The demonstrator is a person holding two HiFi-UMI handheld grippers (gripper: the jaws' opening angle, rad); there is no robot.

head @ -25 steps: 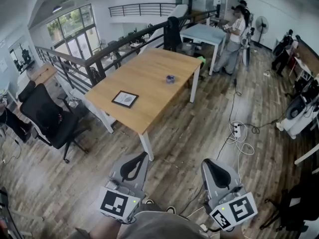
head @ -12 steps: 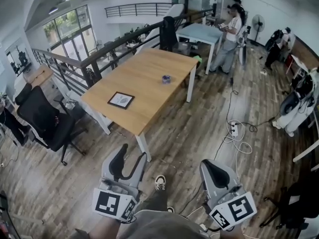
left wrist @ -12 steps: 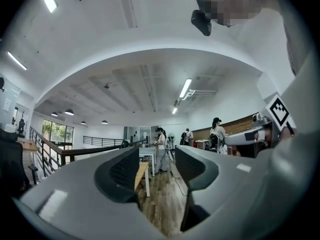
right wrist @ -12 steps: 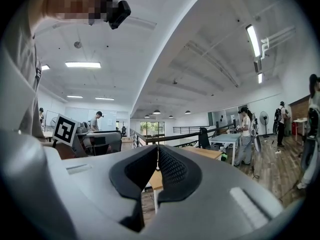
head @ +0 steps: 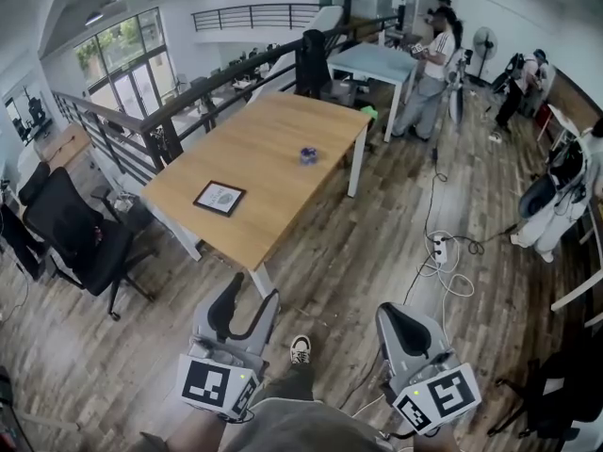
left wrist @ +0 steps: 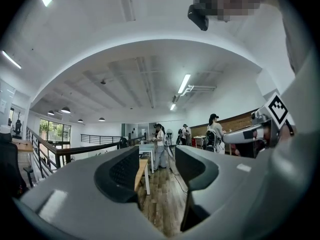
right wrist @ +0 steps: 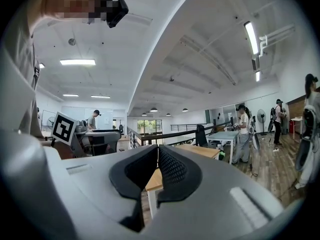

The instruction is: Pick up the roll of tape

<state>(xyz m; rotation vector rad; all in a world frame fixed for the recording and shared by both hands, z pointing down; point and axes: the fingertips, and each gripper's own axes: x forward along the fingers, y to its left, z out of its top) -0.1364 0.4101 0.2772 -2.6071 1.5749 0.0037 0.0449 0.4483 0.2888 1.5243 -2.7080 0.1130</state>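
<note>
Roll of tape (head: 308,155), a small bluish ring, is lying untouched on the wooden table (head: 273,121), toward the table's right edge, in the upper centre of the head view. A flat dark-framed card (head: 219,198) is lying on the same table, well apart from the tape, toward the near left corner. Both grippers are hanging at the bottom of the head view, above bare wooden floor (head: 358,243), well short of the table. The left gripper (head: 251,295), at lower left, is holding its jaws wide apart; its own view is showing only floor and the distant table between them. The right gripper (head: 400,316), at lower right, is keeping its jaws pressed together with nothing between the pads, and the table's near corner is showing just beyond them in its view. The person's shoe (head: 301,349) is showing between the two grippers, pointing toward the table. Judging by this, the task is only beginning: the approach to the table, the reach to the tape, the closing of a gripper round it and the lift are all waiting to be done.
</note>
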